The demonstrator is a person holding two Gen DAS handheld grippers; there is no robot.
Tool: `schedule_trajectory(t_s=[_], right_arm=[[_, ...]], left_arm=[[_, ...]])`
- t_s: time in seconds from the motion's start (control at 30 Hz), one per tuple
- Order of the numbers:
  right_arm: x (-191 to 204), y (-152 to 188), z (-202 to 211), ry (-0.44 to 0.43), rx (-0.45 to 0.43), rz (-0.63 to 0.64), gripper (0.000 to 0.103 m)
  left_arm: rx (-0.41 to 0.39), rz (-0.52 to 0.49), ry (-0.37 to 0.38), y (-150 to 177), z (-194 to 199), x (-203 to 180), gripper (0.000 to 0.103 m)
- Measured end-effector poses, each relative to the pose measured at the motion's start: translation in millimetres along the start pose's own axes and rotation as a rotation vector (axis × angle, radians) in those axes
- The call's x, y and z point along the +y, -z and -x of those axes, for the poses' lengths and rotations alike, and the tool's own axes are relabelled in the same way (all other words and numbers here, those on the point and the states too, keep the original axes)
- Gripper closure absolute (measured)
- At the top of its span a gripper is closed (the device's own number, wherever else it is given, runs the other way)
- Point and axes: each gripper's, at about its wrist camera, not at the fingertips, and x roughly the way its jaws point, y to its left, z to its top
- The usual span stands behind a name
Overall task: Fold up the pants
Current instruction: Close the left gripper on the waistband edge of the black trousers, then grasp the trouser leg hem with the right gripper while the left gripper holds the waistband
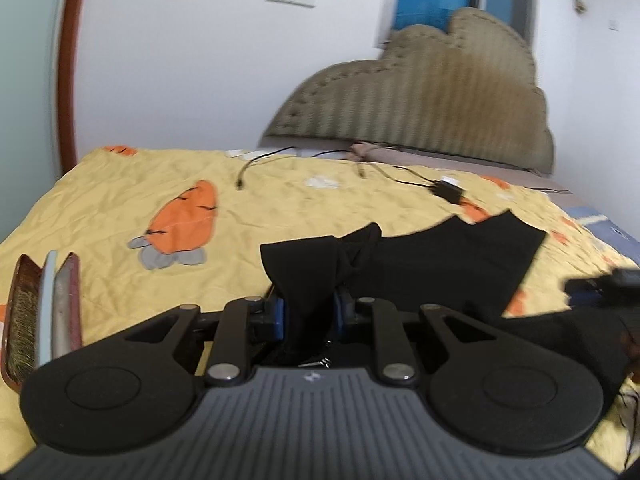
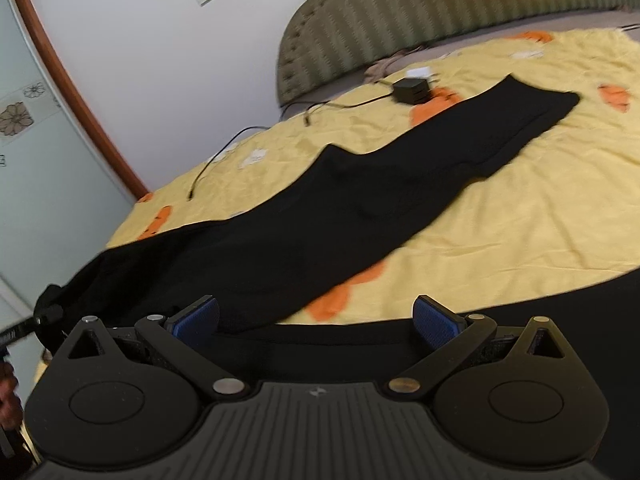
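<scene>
My left gripper [image 1: 308, 312] is clamped on a bunched fold of the one pair of black fabric pants [image 2: 360, 200], my right gripper [image 2: 316, 320] jaws apart over them, pants stretched long across the yellow carrot-print bedsheet [image 2: 520, 220], one black charger block [image 2: 412, 90] beyond, no readable writing.

Bare bed [image 2: 520, 208] right of pants [image 2: 360, 200]: passable. Far side obstructed: charger [image 2: 410, 90], cables [image 2: 216, 160]. Brush [image 1: 40, 320] near left.

2 low wrist views close over the bed [image 1: 120, 208], toward the headboard [image 2: 400, 12]; shared black pants [image 2: 320, 216]
</scene>
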Motion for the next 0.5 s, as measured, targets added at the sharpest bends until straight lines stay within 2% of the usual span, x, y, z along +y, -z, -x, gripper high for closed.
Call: schedule_trajectory(t_s=[0.13, 0.27, 0.5], right_arm=[[20, -7, -18, -0.057, 0.029, -0.005, 0.0], [35, -16, -41, -0.096, 0.068, -0.014, 0.0], [49, -41, -99, -0.155, 0.185, -0.13, 0.0]], left_arm=[[-0.009, 0.005, 0.052, 9, 10, -13, 0.084], [-0.003, -0.01, 0.07, 18, 14, -21, 0.084], [-0.013, 0.01, 0.104, 30, 23, -19, 0.084]])
